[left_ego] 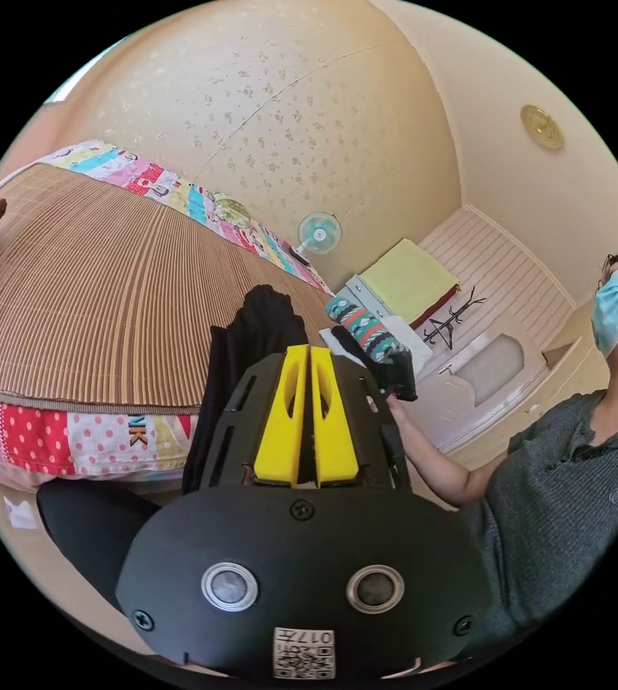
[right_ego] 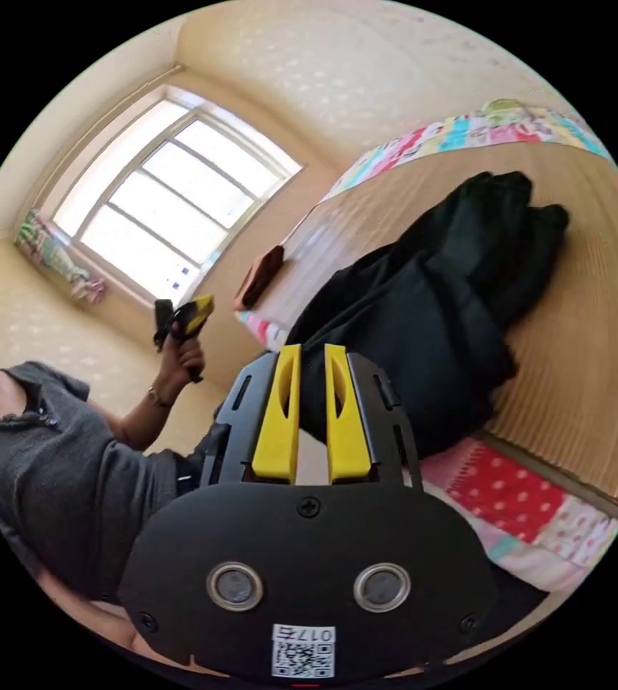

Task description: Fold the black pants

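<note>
The black pants (right_ego: 431, 309) lie bunched on the bamboo mat (right_ego: 596, 359) of a bed, one end hanging over the near edge. In the left gripper view the pants (left_ego: 251, 338) rise just behind my left gripper (left_ego: 310, 352), whose yellow jaws are pressed together with nothing between them. The right gripper view shows that same left gripper (right_ego: 192, 310) held up in a hand near the window, away from the pants. My right gripper (right_ego: 312, 352) hovers at the bed edge in front of the pants, jaws parted by a narrow gap and holding nothing. It appears as a black shape (left_ego: 399, 377) in the left gripper view.
A patchwork quilt (right_ego: 524, 496) lies under the mat. A small brown object (right_ego: 262, 273) rests on the mat's far side. A person in a grey shirt (left_ego: 575, 467) stands beside the bed. A fan (left_ego: 319, 233), a patterned roll (left_ego: 363, 327) and a coat stand (left_ego: 453, 323) are beyond.
</note>
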The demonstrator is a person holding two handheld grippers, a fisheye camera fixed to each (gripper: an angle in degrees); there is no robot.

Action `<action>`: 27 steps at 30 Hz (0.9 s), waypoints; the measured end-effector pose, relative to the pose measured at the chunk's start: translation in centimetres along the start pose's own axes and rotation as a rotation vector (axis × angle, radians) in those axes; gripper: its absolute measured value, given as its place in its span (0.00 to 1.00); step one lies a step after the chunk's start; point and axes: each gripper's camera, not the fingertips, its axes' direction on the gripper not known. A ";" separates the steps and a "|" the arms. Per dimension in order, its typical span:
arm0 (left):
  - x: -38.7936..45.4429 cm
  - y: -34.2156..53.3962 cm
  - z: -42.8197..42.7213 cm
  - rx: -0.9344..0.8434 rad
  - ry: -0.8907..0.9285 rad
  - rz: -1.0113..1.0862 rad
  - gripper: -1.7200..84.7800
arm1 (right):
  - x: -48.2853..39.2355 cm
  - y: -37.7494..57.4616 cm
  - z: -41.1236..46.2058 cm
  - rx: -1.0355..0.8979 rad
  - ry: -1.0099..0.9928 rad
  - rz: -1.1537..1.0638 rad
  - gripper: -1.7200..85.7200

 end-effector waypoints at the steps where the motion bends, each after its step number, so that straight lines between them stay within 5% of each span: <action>1: 0.7 -0.2 0.6 -0.006 -0.007 0.016 0.01 | 1.4 -0.6 -0.7 0.022 0.073 0.042 0.11; 4: 1.9 -0.7 2.9 -0.040 -0.009 0.001 0.01 | 8.5 -3.4 -2.5 0.113 0.258 0.251 0.14; 11: 7.1 -3.6 8.6 -0.117 -0.156 0.055 0.06 | 16.7 -5.9 1.2 0.172 -0.010 0.484 0.07; 20: 7.3 -13.0 15.9 -0.188 -0.172 0.029 0.27 | -1.7 -3.9 -2.3 0.240 -0.467 -0.115 0.05; 23: 6.8 -13.7 15.6 -0.183 -0.004 -0.008 0.17 | -4.7 -2.3 -5.7 0.283 -0.566 -0.195 0.04; 27: 9.6 -12.8 7.7 0.001 0.073 0.036 0.08 | -8.0 -0.9 -13.7 0.348 -0.366 -0.258 0.04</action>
